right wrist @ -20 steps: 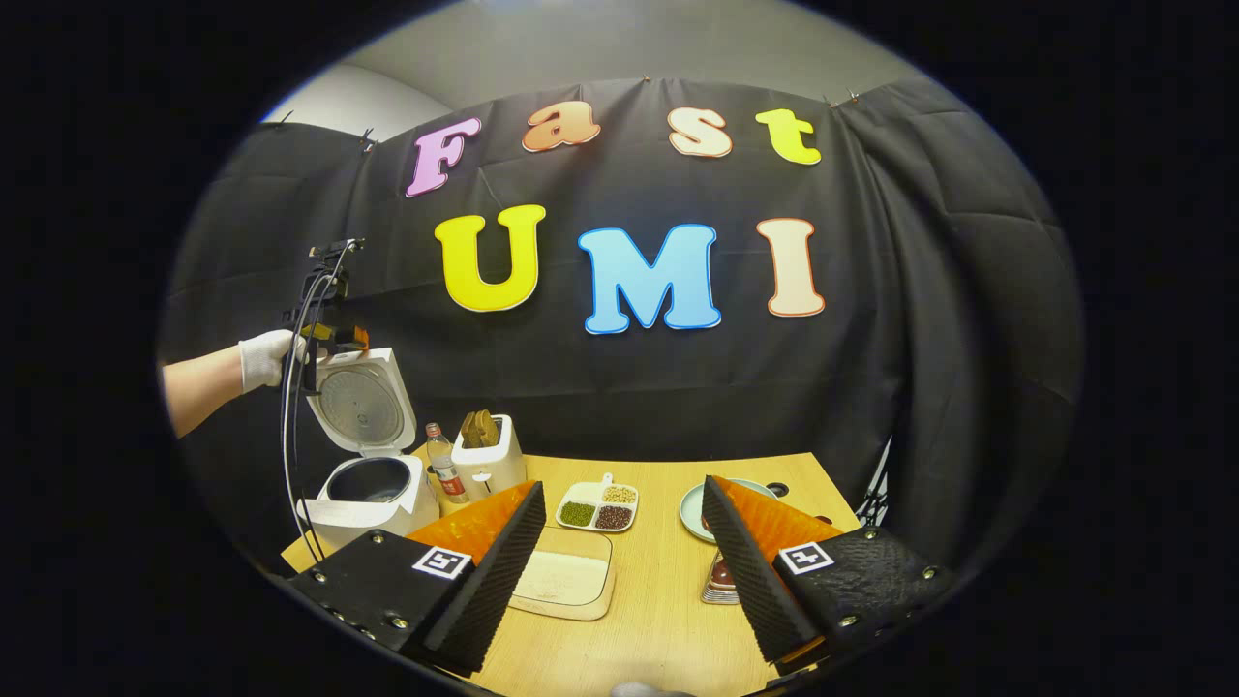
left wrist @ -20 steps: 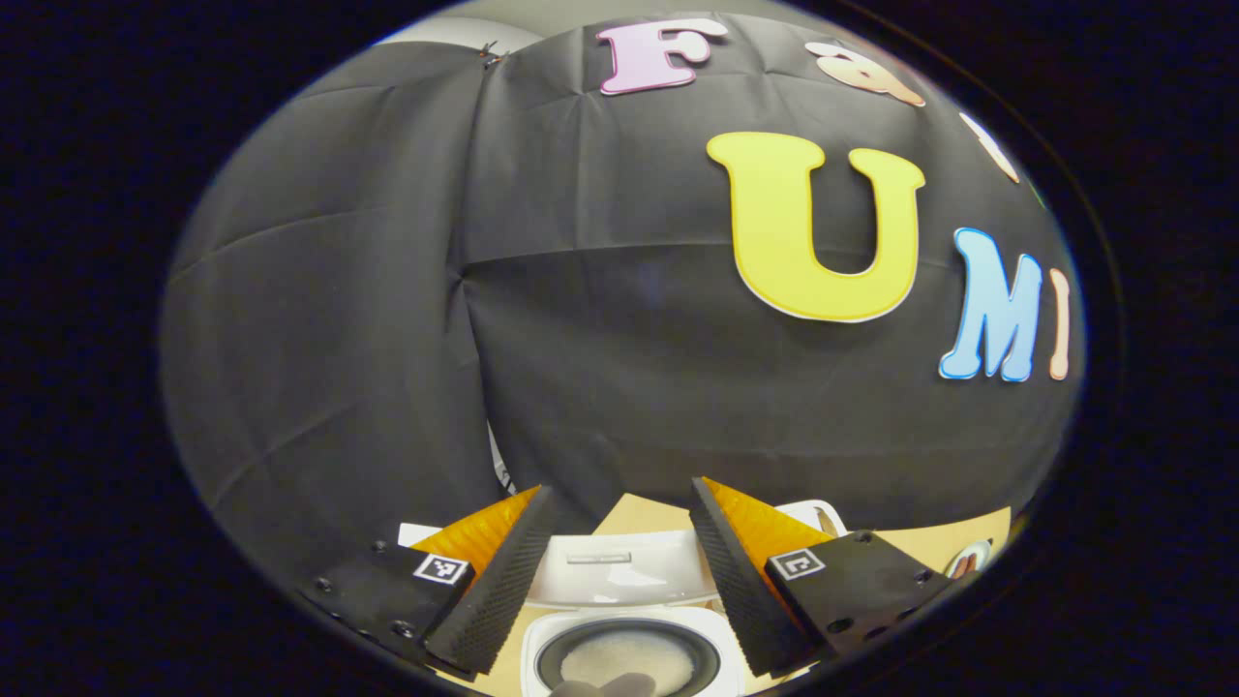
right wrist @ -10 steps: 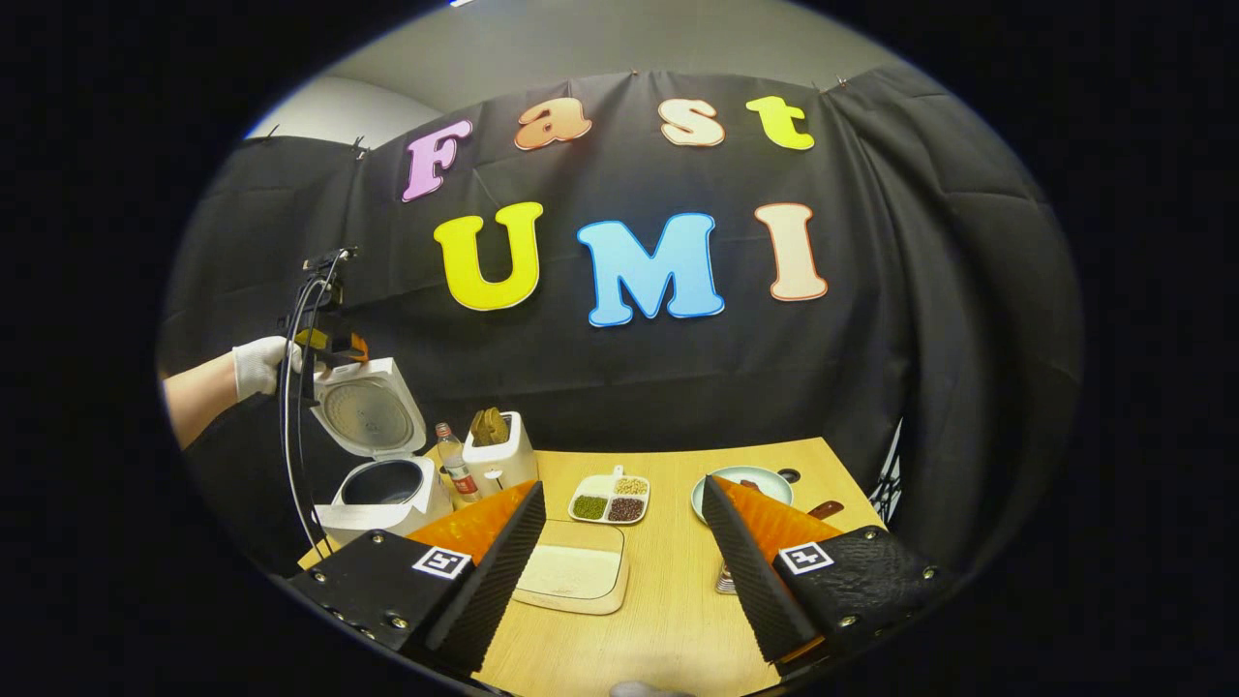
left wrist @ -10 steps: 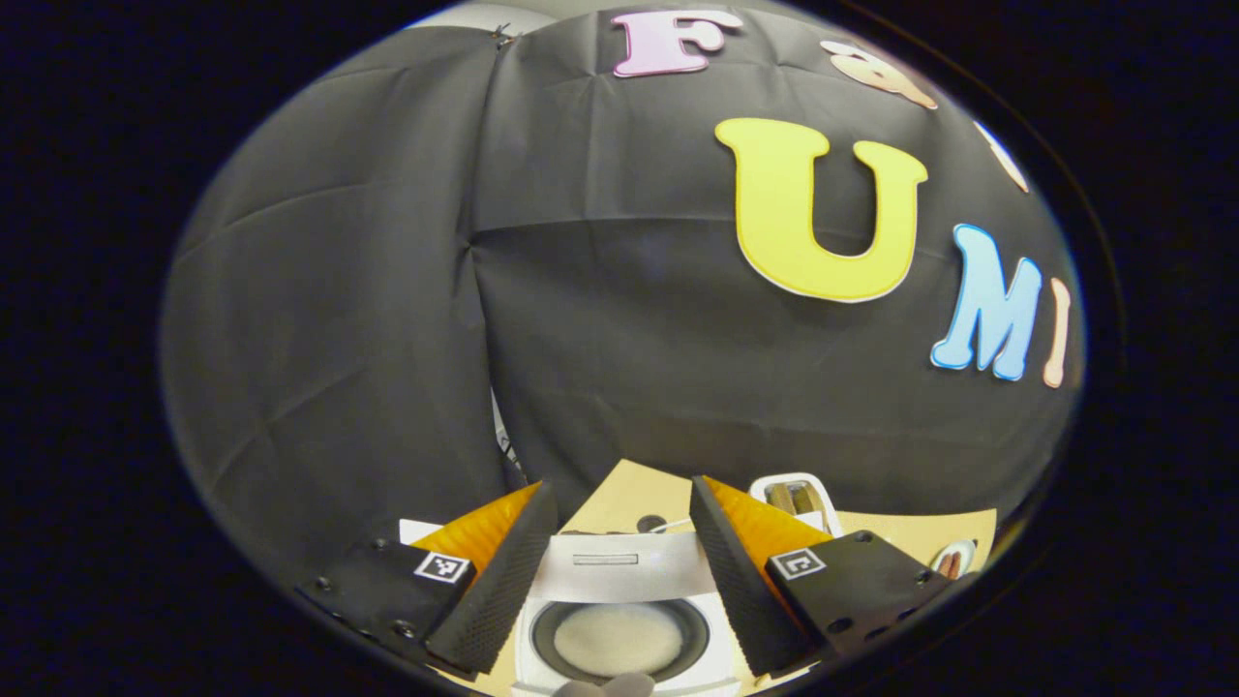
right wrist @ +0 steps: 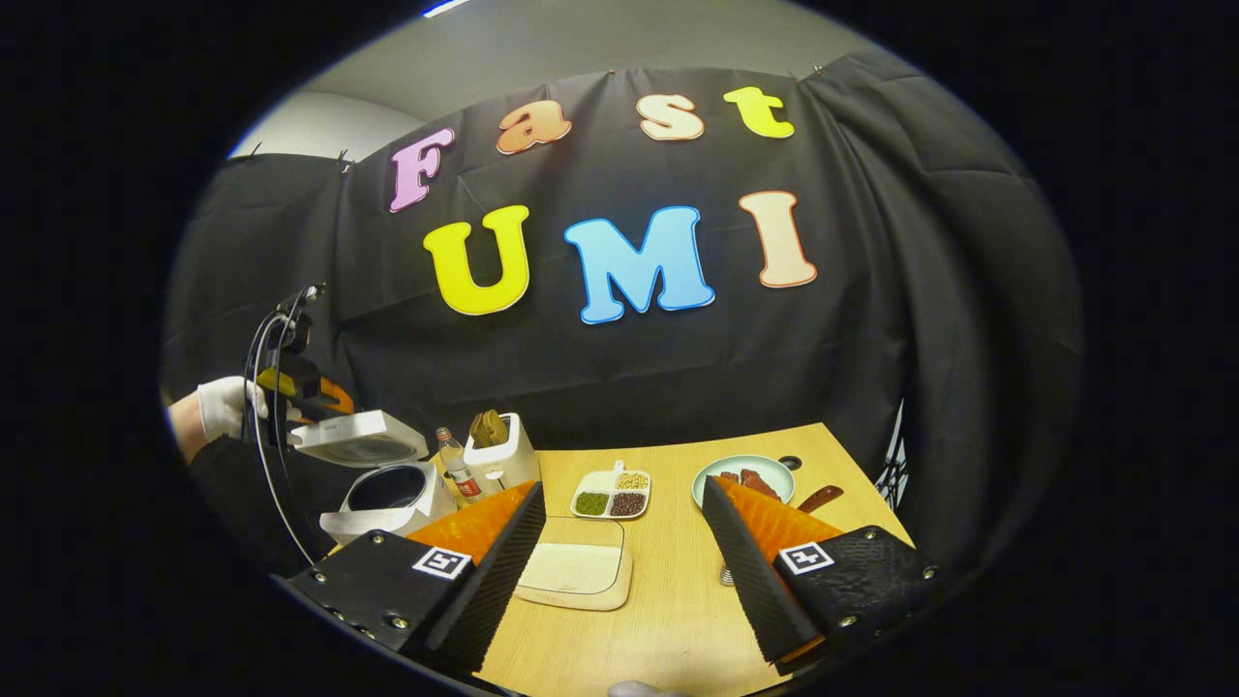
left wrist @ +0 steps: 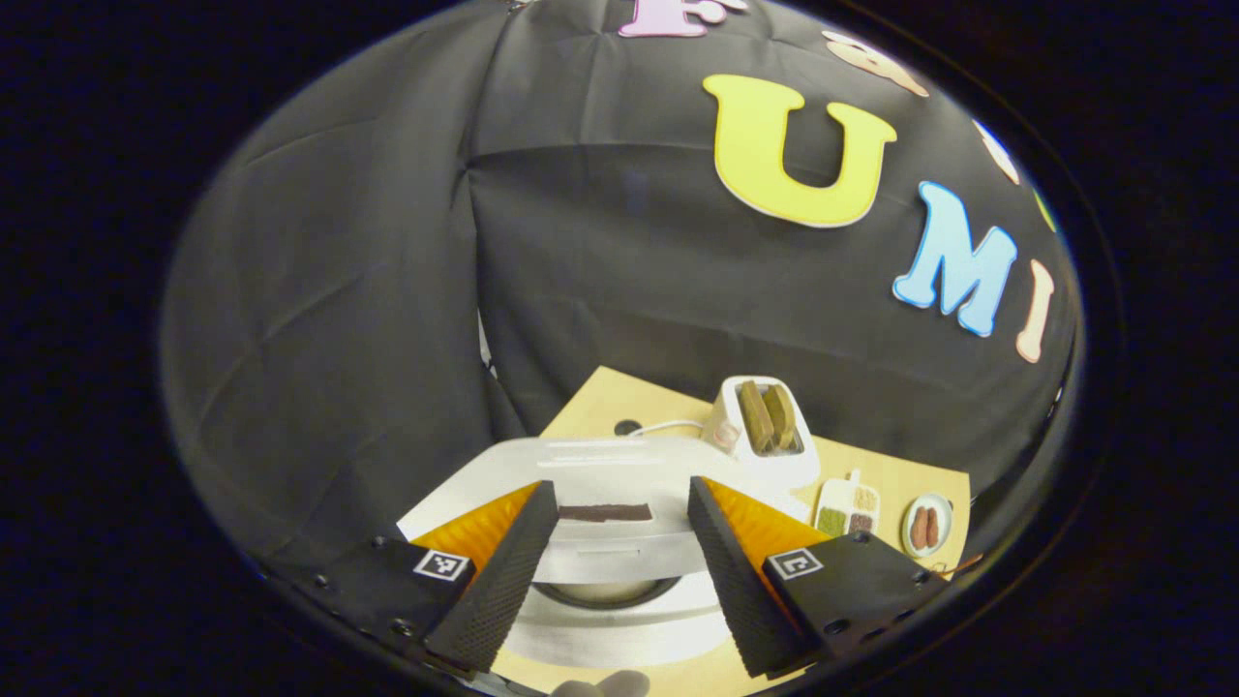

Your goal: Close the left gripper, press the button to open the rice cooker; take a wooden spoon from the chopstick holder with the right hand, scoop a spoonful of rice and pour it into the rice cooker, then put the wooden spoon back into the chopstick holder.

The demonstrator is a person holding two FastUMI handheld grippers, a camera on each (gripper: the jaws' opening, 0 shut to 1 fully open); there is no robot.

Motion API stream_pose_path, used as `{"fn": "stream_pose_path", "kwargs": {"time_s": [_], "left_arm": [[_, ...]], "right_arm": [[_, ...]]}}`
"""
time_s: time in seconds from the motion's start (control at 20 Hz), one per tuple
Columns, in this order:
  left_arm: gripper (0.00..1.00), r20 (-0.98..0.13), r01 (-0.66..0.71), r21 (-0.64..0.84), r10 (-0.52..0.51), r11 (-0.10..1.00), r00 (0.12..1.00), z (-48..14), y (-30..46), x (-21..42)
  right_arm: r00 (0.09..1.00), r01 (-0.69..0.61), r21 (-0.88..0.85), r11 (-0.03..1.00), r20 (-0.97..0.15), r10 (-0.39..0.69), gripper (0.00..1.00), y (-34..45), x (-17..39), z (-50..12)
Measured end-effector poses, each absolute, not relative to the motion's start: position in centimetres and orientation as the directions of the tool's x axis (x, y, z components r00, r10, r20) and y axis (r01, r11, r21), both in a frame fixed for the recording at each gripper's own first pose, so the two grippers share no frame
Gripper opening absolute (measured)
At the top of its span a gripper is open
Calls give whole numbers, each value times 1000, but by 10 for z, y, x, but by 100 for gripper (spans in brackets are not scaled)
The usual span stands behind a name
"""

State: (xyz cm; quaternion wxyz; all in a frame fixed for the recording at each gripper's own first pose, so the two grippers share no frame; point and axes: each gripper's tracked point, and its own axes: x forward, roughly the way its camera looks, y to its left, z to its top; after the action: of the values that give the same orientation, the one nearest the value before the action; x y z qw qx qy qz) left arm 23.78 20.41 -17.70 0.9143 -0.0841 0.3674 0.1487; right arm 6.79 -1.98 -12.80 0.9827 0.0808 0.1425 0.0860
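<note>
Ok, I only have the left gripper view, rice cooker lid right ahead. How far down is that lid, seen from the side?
Observer: In the right gripper view the lid lies almost level, a gap left above the rice cooker pot.
Operator: And the right gripper?
Observer: The right gripper is open and empty, above the table.
Operator: What's under it?
Observer: A shallow tray of rice, by its left finger.
</note>
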Motion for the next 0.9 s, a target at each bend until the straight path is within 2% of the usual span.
{"fn": "stream_pose_path", "kwargs": {"time_s": [0.4, 0.65, 0.75, 0.8, 0.9], "left_arm": [[97, -808, -329, -29, 171, 944, 563, -270, 189, 193], [96, -822, -312, 1, 178, 950, 541, -291, 188, 185], [96, -857, -303, 5, 160, 953, 490, -301, 184, 174], [96, -833, -299, 6, 170, 954, 526, -297, 185, 175], [99, -827, -283, 20, 175, 959, 534, -302, 182, 177]], "right_arm": [[927, -149, 195, 969, -314, 206, 100, -17, 63, -147], [920, -152, 212, 965, -325, 217, 100, -15, 63, -151], [915, -147, 226, 963, -339, 219, 100, -15, 62, -154], [914, -144, 212, 966, -345, 212, 100, -17, 61, -155], [923, -139, 188, 972, -332, 196, 100, -21, 63, -152]]}}
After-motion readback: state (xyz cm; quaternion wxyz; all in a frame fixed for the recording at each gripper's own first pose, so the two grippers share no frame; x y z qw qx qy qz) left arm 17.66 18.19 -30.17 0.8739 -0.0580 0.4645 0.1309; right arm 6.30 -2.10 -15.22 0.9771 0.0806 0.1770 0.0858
